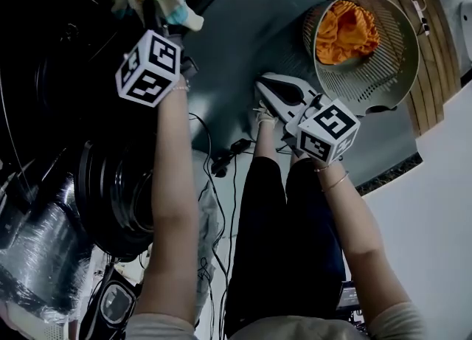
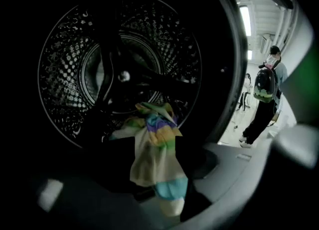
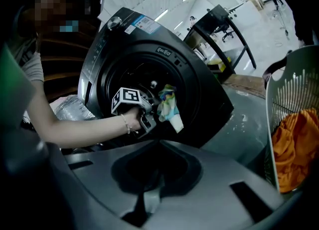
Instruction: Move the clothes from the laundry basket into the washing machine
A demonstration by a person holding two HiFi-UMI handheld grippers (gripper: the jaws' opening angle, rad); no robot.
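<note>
A multicoloured striped cloth point(image 2: 152, 159) hangs at the mouth of the washing machine drum point(image 2: 119, 69). It lies between the spread jaws of my left gripper point(image 2: 157, 149), draped over them, and the pads do not visibly press on it. From the right gripper view the same cloth point(image 3: 168, 105) dangles from the left gripper point(image 3: 149, 109) in front of the washing machine point(image 3: 199, 99). My right gripper point(image 3: 149, 205) is shut and empty, held low above the floor. An orange garment point(image 1: 346, 32) lies in the laundry basket point(image 1: 402, 62) at the upper right.
The round washer door point(image 1: 110, 198) stands open at the lower left of the head view. Cables point(image 1: 221, 161) run across the grey floor. A person with a backpack point(image 2: 266, 94) stands far off to the right. The basket point(image 3: 294, 99) is close on my right side.
</note>
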